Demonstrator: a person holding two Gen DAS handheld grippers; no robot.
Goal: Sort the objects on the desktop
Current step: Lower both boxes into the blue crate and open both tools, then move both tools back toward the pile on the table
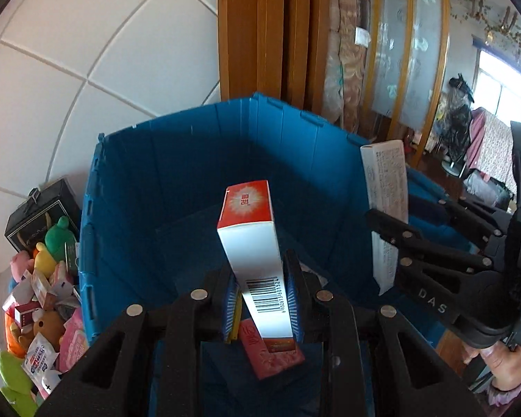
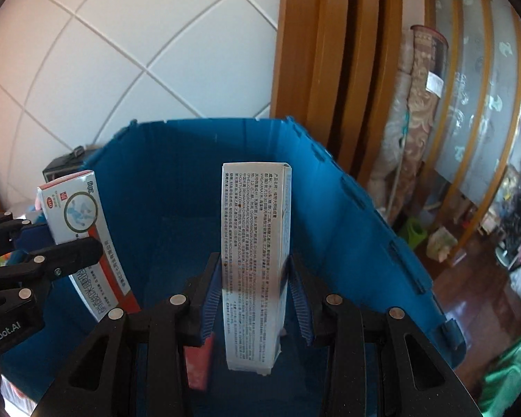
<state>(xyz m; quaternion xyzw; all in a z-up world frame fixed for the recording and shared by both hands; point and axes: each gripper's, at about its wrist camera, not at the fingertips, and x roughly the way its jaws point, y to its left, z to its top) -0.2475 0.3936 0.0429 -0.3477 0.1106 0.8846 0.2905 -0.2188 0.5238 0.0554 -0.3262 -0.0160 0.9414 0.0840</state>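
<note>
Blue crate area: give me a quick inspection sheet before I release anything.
Surface: no tabletop visible.
Job's things: red-and-white carton in left gripper; white printed carton in right gripper; both over the blue plastic crate; a red packet lies inside.
Clutter: heap of plush toys and sachets beside the crate.
Grippers: each shut on its carton.
Cables: nothing seen.
Surroundings: white tiled wall, wooden door frame.

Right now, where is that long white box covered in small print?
The white printed box is clamped in the right gripper, held over the open blue crate, with the red-and-white box to its left.
</note>
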